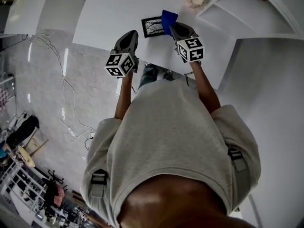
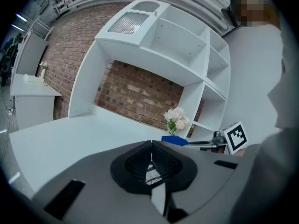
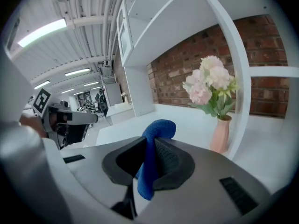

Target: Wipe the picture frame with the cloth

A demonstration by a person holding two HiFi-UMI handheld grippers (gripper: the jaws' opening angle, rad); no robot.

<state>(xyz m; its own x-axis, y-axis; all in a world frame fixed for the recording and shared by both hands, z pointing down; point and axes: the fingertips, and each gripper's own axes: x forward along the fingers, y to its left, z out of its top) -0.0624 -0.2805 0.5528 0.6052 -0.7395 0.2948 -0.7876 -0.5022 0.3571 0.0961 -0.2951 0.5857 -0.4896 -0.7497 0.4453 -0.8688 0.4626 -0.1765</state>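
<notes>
A black picture frame with a branch drawing lies flat on the white desk. My right gripper hovers over the frame's right edge, shut on a blue cloth. In the right gripper view the cloth is pinched between the jaws and bulges above them. My left gripper is left of the frame and apart from it, its jaws shut with nothing in them. In the left gripper view a sliver of the picture shows below the closed gripper tips.
Pink flowers in a pink vase stand at the back of the desk by the white shelf unit. A brick wall lies behind. Cables trail on the grey floor left of the desk.
</notes>
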